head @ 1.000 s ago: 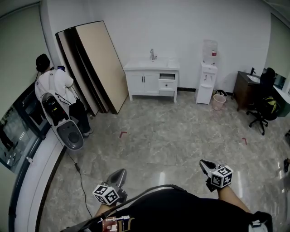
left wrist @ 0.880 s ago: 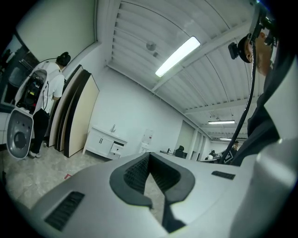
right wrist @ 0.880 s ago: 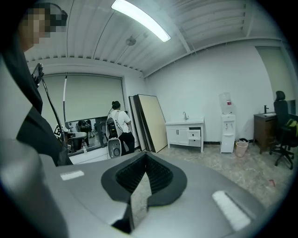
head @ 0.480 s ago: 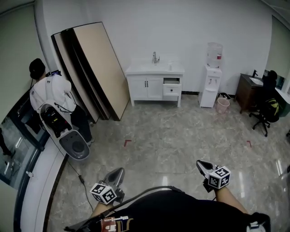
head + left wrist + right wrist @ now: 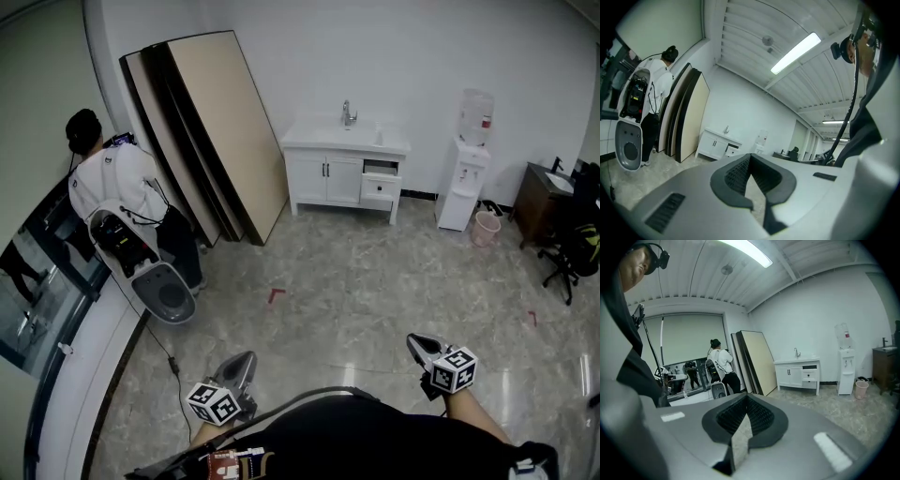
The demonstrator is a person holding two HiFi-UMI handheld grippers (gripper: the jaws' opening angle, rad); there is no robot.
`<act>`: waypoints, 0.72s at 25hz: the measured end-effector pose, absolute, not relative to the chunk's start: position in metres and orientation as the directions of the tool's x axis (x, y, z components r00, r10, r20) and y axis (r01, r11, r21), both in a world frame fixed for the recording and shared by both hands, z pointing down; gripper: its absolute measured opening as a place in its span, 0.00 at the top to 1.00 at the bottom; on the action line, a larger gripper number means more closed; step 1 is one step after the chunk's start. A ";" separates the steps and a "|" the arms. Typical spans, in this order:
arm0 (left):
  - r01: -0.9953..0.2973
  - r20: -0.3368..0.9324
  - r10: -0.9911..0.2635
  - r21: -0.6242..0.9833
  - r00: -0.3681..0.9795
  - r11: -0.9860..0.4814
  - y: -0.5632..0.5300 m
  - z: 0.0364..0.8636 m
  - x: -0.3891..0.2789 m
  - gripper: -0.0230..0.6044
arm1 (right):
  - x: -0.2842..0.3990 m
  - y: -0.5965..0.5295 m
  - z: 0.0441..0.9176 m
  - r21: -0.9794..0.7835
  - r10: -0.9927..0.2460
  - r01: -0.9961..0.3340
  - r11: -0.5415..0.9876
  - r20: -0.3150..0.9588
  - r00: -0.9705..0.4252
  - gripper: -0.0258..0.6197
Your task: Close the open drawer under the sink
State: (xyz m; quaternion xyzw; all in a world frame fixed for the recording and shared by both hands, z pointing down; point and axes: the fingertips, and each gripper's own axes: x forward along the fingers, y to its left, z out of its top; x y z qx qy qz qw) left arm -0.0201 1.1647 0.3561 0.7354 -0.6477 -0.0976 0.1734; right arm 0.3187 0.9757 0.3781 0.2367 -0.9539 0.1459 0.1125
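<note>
We are holding both tools low in front of us, far from the work. The left tool [image 5: 246, 357] is sitting at about 7 o'clock in the head view. Its jaws are pressing together at the tips with nothing between them. The right tool [image 5: 418, 340] is sitting at about 5 o'clock. Its jaws are likewise meeting at the tips and gripping nothing. Both are pointing out over the marbled floor [image 5: 375, 281].

The sink [image 5: 345, 134] is standing against the far white wall at about 12 o'clock, well apart from both tools. It is sitting on a white cabinet [image 5: 323, 178] with a faucet [image 5: 347, 112] rising behind the basin. The open drawer [image 5: 380, 186] is hanging out at the cabinet's 3 o'clock end, beside the two doors. Its front is jutting forward under a dark gap.

A white water dispenser [image 5: 466, 173] is standing just beside the cabinet toward 1 o'clock, with a pink bin [image 5: 486, 228] near its foot. Large boards [image 5: 220, 131] are leaning on the wall toward 11 o'clock. A person [image 5: 112, 183] in a white top is standing at about 9 o'clock, facing away from us.
</note>
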 end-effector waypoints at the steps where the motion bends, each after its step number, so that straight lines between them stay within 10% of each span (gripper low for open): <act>1: -0.922 0.079 -0.989 0.378 0.127 -0.088 1.153 0.354 -0.020 0.97 | 0.316 0.961 0.380 -0.228 -0.403 -0.469 0.853 0.283 -0.870 0.96; 18: -0.921 0.029 -0.992 0.377 0.120 -0.100 0.916 0.331 0.052 0.97 | 0.373 0.715 0.368 -0.196 -0.370 -0.433 0.880 0.289 -0.883 0.96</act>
